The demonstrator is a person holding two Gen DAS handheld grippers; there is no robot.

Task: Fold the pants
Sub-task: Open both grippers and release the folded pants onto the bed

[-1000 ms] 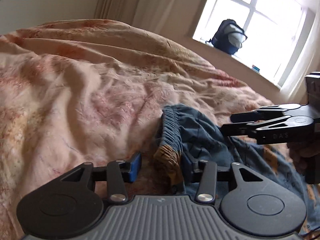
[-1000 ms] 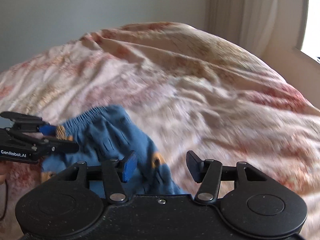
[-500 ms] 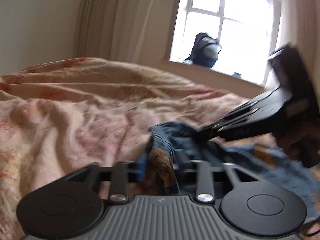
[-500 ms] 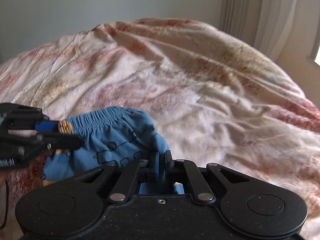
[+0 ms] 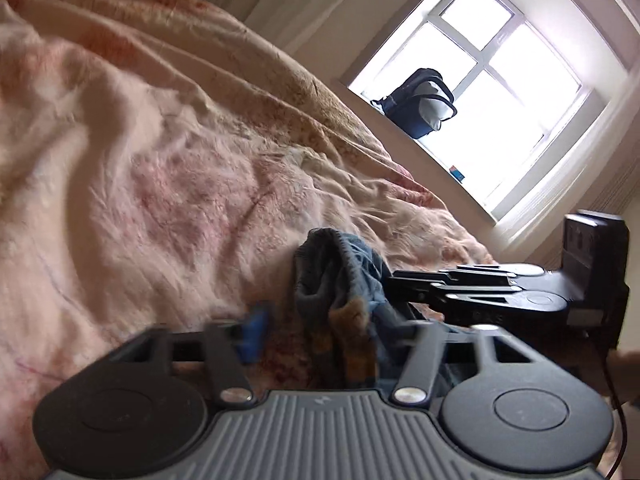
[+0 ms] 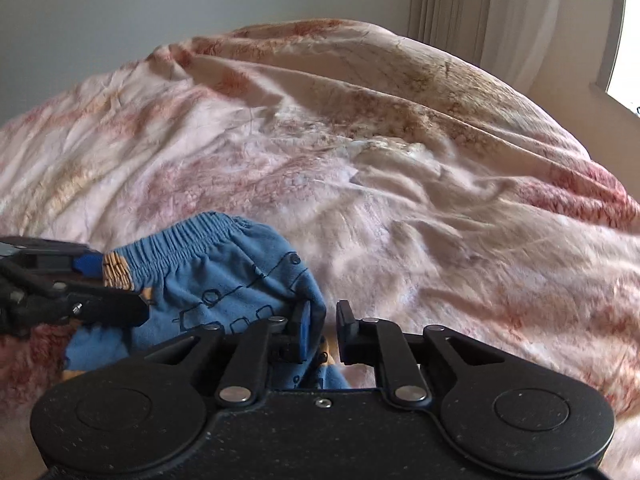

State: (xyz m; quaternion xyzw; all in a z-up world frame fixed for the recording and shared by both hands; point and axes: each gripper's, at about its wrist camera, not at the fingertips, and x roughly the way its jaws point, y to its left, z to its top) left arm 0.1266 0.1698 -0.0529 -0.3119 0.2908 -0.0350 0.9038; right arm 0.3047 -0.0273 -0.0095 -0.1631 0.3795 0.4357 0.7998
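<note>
A rumpled pink bedspread covered the bed. On it, near both tools, lay the blue pants, waistband bunched. The left gripper was spread wide around that waistband. The right gripper stood slightly parted, fabric between its 2 fingers.

Daylight enters from the overexposed window at far right; the near left gripper is motion-blurred; fisheye bends edges.
</note>
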